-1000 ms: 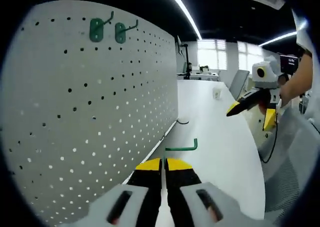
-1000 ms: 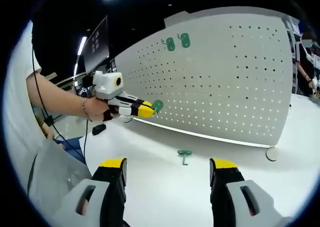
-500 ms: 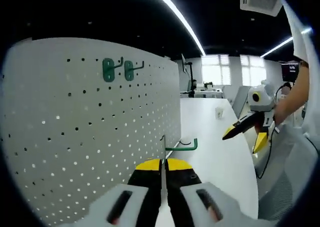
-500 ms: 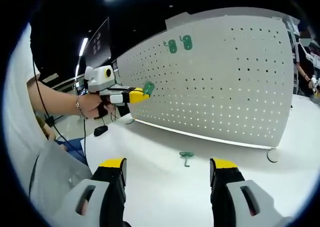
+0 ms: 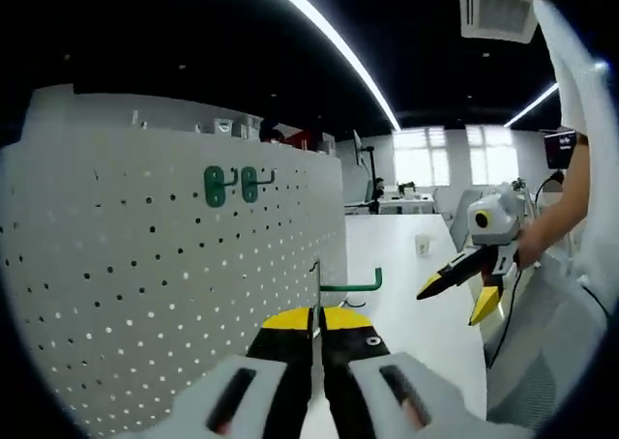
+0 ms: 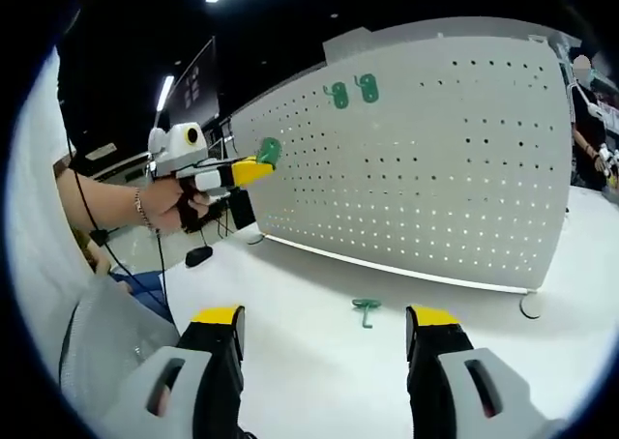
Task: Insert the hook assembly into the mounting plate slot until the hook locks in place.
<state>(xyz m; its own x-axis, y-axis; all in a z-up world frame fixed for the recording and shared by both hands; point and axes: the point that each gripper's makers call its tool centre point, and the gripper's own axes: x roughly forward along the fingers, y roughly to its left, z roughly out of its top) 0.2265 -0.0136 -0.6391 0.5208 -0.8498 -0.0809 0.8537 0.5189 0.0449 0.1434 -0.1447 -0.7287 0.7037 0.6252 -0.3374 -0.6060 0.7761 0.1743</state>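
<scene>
Right now your hook sits pinched between the closed jaws of the left gripper, its long shank running crosswise to the jaws and its short tip turned up at the right end. From the right gripper view you see that same gripper held up beside the pegboard, the green hook at its nose pointing toward the board's holes. The board lies to the left of your left gripper and slightly ahead, so I judge the coming move to be a sideways push into it, with the hook's back plate kept flat to the face. Two hooks already hang high on the board, above and left of the held one. Your right gripper is wide open, holding nothing, and well off from the board. Just ahead of it, another hook lies on the surface.
</scene>
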